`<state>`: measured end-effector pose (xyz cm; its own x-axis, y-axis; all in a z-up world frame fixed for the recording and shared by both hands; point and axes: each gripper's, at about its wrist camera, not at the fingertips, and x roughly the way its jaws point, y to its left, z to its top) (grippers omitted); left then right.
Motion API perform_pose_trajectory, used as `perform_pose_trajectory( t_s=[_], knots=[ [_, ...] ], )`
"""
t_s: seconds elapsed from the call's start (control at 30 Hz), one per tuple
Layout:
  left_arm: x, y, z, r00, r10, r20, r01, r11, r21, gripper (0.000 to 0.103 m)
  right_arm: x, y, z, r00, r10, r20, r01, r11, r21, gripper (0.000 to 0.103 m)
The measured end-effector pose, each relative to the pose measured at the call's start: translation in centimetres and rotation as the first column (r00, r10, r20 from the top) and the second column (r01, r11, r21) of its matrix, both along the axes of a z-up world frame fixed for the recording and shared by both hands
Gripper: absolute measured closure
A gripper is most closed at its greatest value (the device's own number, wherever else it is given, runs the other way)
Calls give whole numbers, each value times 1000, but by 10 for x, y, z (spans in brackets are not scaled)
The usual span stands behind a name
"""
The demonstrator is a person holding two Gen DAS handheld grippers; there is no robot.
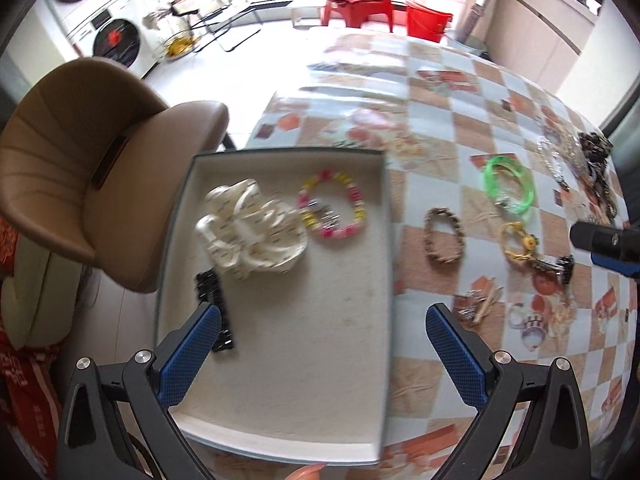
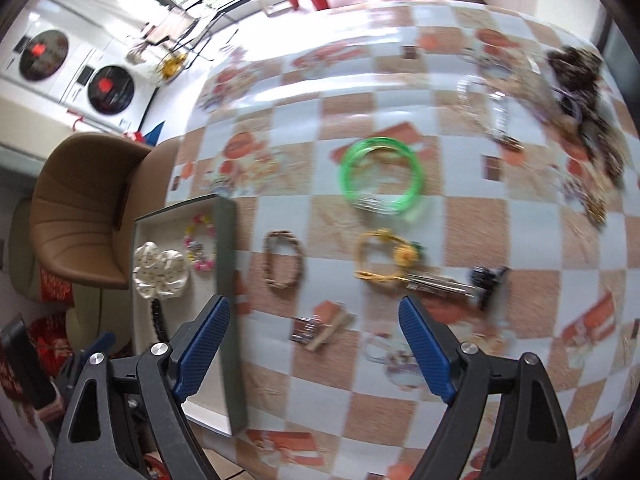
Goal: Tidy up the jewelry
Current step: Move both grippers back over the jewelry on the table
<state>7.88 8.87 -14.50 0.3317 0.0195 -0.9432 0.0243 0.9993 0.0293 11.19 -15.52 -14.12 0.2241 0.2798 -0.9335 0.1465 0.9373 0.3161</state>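
A shallow white-lined box [image 1: 320, 344] at the table's left edge holds a cream scrunchie [image 1: 250, 232], a pink and yellow bead bracelet [image 1: 334, 206] and a black hair clip [image 1: 216, 312]. My left gripper [image 1: 323, 332] hangs open above the box, nothing between its fingers. On the cloth to the right lie a brown braided bracelet [image 2: 283, 261], a green bangle [image 2: 382, 176], a yellow cord bracelet [image 2: 382, 258], a black and metal clip [image 2: 460, 284] and a small wooden clip [image 2: 320, 330]. My right gripper [image 2: 314, 334] is open over the wooden clip, apart from it.
The checked tablecloth [image 2: 496, 216] also carries a clear chain [image 2: 496, 112] and a dark tangled pile of jewelry [image 2: 580, 92] at the far right. A brown padded chair [image 1: 80, 168] stands left of the table. A fingertip [image 1: 308, 472] shows by the box's near edge.
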Motion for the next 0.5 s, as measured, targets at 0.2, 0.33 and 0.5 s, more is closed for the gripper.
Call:
perform_pose_trajectory(
  t_s=[0.2, 0.33, 0.5],
  knots=[
    [14, -36, 3, 999, -44, -1, 44, 999, -2, 0, -14, -37, -4, 999, -34, -4, 33, 998, -47, 14],
    [25, -56, 0, 998, -64, -11, 64, 998, -20, 0, -20, -56, -12, 998, -46, -42, 44, 998, -43, 14],
    [40, -80, -6, 995, -97, -37, 95, 994, -54, 0, -23, -72, -21, 997, -29, -73, 23, 997, -76, 14]
  ],
)
